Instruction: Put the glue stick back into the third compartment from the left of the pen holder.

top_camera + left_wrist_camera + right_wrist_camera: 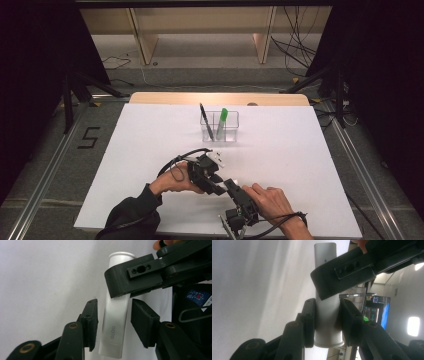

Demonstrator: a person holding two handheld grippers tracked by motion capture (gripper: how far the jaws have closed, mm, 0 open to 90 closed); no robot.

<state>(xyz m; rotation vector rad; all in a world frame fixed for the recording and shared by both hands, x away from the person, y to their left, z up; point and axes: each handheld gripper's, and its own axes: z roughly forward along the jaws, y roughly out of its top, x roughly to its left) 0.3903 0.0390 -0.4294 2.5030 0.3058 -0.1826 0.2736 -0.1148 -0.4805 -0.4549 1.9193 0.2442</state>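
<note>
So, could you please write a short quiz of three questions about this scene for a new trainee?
1. True or false: the right gripper is shut on the white glue stick.
2. Multiple choice: the left gripper has its jaws A) clamped on the stick, B) open on either side of it, C) far away from it.
3. Fill in: in the clear organizer stand a black pen and a ____ marker.

Key: 1 true; 2 B; 3 green.

Lab: black curtains, loose cables
</note>
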